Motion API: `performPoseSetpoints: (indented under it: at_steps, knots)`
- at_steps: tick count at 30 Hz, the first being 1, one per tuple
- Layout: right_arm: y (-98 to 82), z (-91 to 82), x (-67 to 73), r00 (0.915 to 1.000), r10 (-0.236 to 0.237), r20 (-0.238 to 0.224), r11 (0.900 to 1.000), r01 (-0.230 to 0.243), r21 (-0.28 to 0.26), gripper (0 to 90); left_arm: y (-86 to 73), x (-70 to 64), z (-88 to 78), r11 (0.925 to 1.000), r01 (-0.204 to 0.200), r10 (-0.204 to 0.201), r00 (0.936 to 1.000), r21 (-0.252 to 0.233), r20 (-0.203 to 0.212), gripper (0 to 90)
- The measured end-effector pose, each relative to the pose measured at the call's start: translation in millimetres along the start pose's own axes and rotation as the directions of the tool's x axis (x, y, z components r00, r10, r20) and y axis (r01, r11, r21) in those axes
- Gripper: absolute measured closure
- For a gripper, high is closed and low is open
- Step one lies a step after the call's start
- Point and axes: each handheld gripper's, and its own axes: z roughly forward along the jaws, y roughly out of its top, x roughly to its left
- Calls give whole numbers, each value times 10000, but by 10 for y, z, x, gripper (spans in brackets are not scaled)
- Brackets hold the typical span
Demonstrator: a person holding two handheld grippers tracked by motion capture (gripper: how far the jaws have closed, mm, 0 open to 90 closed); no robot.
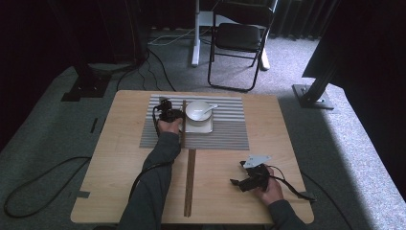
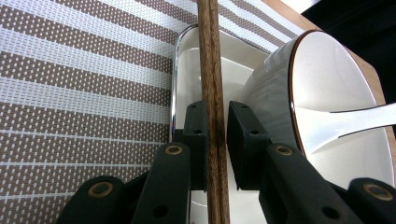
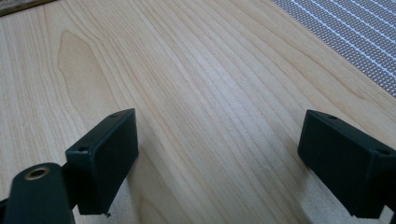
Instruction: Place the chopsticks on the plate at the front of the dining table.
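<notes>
Reaching forward over the pale wooden tabletop [image 1: 119, 158], the person's left arm carries the left tool [image 1: 168, 115] to the striped grey-and-white woven placemat [image 1: 225, 134]; its two black jaws stand either side of a pair of dark brown wooden chopsticks [image 2: 212, 93], the left jaw touching the wood, the right one very close, though whether the sticks are firmly clenched cannot be told from the left gripper view; the chopsticks run straight away from the camera, over the edge of a white square plate [image 2: 187, 70]; in the high view they lie as a long dark line from the placemat towards the person's edge of the tabletop. Just right of the sticks a round white ceramic bowl [image 2: 336, 84] with a thin brown rim sits on the plate, and the handle of a white ceramic spoon [image 2: 355, 123] rests in it, pointing past the rim. Near the lower right of the tabletop the right tool [image 1: 239, 181] is held in the person's right hand [image 1: 270, 189], well apart from the placemat; its jaws are spread wide over bare wood, released and holding nothing, with a corner of the placemat at the upper right of its own view.
</notes>
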Motion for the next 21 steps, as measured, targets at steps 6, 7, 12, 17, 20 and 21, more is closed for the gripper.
performPoseSetpoints:
  at_steps: [6, 7, 12, 17, 20, 21]
  knots:
    - [0, 0, 0, 10000, 2, 1, 10000, -2, -1, 117, 2, 11, -6, 10000, 42, -42, 10000, -40, -22, 771]
    - [0, 0, 0, 10000, 4, 1, 10000, -4, 0, 117, 3, 14, -8, 10000, 21, -21, 10000, -42, -40, 767]
    - [0, 0, 0, 10000, 3, 0, 10000, -3, -1, 117, 4, 24, -21, 10000, 11, -11, 10000, -59, -3, 755]
    - [0, 0, 0, 10000, 3, 1, 10000, -3, 1, 117, -7, 43, -65, 9999, -52, 53, 10000, -131, 53, 740]
    - [0, 0, 0, 10000, 3, 1, 10000, -3, 2, 117, -9, 72, -129, 9997, -146, 147, 9999, -188, 90, 729]
    - [0, 0, 0, 10000, 3, 1, 10000, -3, 1, 117, -10, 83, -158, 9996, -148, 151, 9998, -239, 125, 719]
